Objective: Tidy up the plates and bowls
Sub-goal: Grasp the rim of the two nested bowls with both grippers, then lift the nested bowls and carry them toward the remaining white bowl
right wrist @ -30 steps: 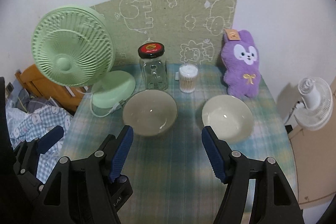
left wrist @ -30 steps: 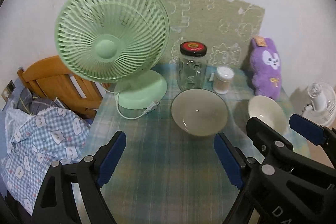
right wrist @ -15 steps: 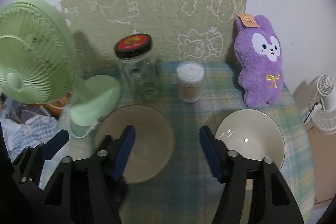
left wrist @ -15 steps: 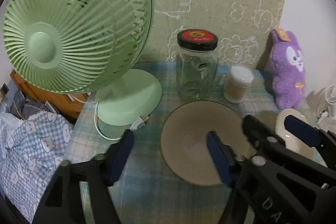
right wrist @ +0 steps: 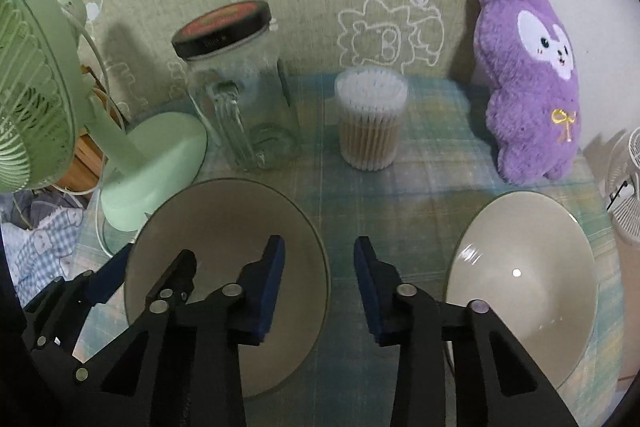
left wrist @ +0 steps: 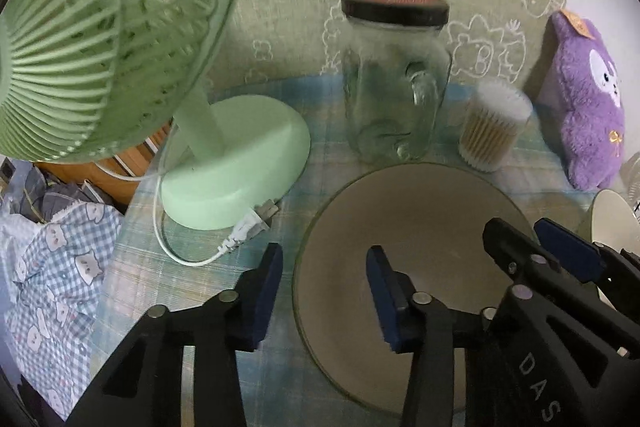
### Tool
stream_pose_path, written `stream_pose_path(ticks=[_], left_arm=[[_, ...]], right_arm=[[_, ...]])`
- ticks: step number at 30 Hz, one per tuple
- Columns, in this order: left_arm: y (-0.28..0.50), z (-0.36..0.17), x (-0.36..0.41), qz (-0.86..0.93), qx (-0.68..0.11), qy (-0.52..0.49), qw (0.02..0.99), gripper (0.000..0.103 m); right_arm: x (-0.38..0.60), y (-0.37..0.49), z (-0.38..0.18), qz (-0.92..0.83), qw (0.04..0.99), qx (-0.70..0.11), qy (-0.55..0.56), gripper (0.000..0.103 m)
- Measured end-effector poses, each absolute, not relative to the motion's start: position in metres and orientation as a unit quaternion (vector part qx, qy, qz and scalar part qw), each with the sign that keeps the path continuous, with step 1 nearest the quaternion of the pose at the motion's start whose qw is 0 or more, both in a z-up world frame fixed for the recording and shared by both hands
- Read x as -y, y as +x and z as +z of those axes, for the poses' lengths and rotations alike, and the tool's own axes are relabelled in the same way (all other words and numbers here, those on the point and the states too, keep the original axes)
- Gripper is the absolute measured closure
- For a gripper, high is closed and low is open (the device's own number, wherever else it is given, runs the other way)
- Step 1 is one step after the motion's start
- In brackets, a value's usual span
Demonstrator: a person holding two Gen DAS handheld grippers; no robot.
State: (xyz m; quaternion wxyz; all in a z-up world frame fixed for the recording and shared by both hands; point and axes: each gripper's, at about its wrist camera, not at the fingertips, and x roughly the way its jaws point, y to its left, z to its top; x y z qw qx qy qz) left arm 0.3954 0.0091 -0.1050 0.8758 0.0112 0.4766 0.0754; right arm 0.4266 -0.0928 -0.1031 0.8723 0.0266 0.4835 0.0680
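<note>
A grey-beige bowl [left wrist: 416, 227] [right wrist: 224, 223] sits on the checked tablecloth in front of a glass jar. A second, paler bowl [right wrist: 520, 267] sits to its right; only its edge [left wrist: 612, 223] shows in the left wrist view. My left gripper [left wrist: 324, 287] is open and straddles the grey bowl's left rim, one finger outside, one inside. My right gripper [right wrist: 318, 267] is open and straddles the same bowl's right rim. It also shows in the left wrist view [left wrist: 536, 247]. Neither gripper holds anything.
A green desk fan [left wrist: 108, 39] with its base and white cord [left wrist: 240, 231] stands left of the bowl. A lidded glass jar [left wrist: 394, 79], a cotton-swab tub [right wrist: 370, 119] and a purple plush rabbit [right wrist: 532, 83] line the back. A small white fan [right wrist: 626, 187] stands far right.
Both grippers have moved forward and down toward the grey bowl, which now looms large. Each gripper's fingers now stand on either side of the bowl's rim.
</note>
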Motion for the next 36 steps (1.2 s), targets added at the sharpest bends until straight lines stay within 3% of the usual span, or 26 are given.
stream_pose_path(ticks=[4, 7, 21, 36], left_arm=[[0.399, -0.111, -0.009, 0.074, -0.481, 0.009, 0.873, 0.075], [0.399, -0.113, -0.012, 0.078, -0.483, 0.005, 0.872, 0.080], [0.389, -0.101, -0.015, 0.074, -0.484, -0.001, 0.872, 0.082], [0.337, -0.055, -0.015, 0.050, -0.467, 0.001, 0.883, 0.082]], right_arm=[[0.091, 0.429, -0.106, 0.070, 0.871, -0.486, 0.021, 0.082], [0.089, 0.430, -0.105, 0.072, 0.871, -0.486, 0.015, 0.084], [0.090, 0.419, -0.092, 0.067, 0.873, -0.482, 0.015, 0.085], [0.090, 0.355, -0.040, 0.043, 0.884, -0.464, 0.022, 0.084]])
